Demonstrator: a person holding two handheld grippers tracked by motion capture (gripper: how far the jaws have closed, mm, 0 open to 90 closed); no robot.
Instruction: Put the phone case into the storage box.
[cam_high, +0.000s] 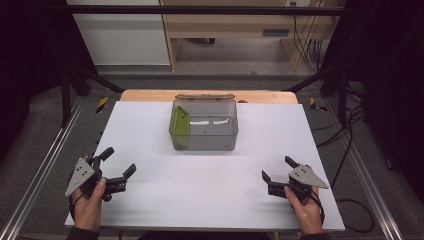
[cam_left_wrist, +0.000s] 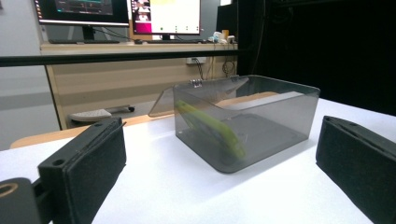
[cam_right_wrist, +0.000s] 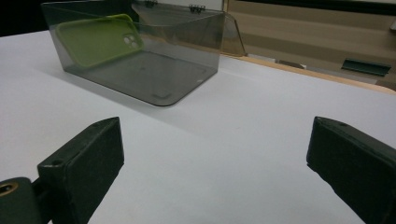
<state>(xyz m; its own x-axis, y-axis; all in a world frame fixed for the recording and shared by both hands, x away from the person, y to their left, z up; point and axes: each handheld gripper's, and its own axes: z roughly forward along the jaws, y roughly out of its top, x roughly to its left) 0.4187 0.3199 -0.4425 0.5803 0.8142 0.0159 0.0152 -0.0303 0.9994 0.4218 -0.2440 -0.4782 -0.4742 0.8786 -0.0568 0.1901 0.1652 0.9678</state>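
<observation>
A smoky clear plastic box (cam_high: 204, 141) stands at the table's middle back, its hinged lid (cam_high: 205, 96) swung open behind it. Inside, a lime-green phone case (cam_high: 180, 126) leans on its edge against the box's left wall. The left gripper view shows the box (cam_left_wrist: 275, 116) with the case (cam_left_wrist: 210, 127) tilted in it; the right gripper view shows the box (cam_right_wrist: 154, 70) and the case (cam_right_wrist: 95, 39). My left gripper (cam_high: 119, 161) rests open at the front left, empty. My right gripper (cam_high: 278, 168) rests open at the front right, empty.
The white tabletop (cam_high: 210, 175) has free room between the box and both grippers. A wooden strip (cam_high: 145, 95) borders the far edge. Metal rails (cam_high: 42, 165) run along both sides, with cables (cam_high: 350, 150) on the floor at right. Monitors (cam_left_wrist: 121, 11) stand on a desk beyond.
</observation>
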